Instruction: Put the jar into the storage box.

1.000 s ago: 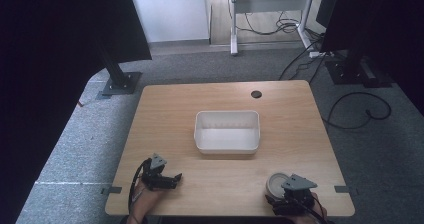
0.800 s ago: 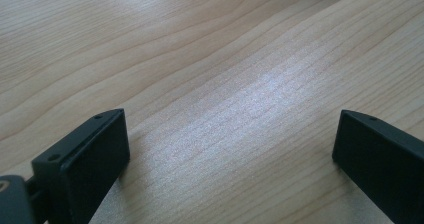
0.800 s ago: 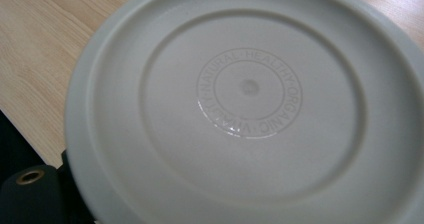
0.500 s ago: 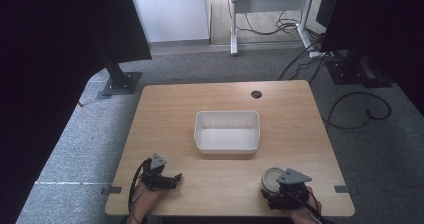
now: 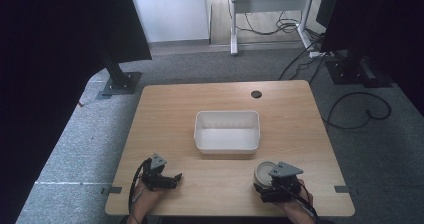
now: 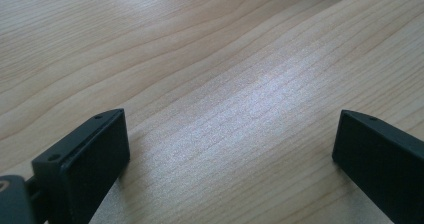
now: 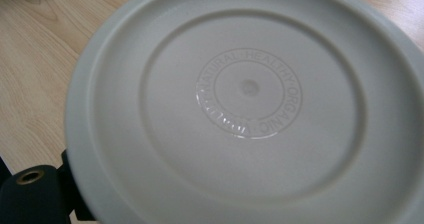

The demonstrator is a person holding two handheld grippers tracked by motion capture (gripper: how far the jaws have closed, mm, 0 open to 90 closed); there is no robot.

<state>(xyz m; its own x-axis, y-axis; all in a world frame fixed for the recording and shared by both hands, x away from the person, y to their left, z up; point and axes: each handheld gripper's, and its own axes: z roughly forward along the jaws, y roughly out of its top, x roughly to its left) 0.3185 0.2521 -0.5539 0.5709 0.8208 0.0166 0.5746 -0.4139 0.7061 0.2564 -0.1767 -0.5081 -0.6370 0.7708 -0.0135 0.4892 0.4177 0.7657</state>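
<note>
lid (image 7: 245, 109) flat, round, face up, no long axis | held by right gripper (image 5: 272, 184) at 5 o'clock of table (image 5: 165, 114) | left gripper (image 6: 230, 149) jaws apart, 7 o'clock

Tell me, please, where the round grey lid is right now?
In the high view, the round grey lid sits near the table's front right edge, at the right gripper, just in front of the white tub.

Wooden table (image 5: 170, 109) on grey carpet (image 5: 380, 149)
</note>
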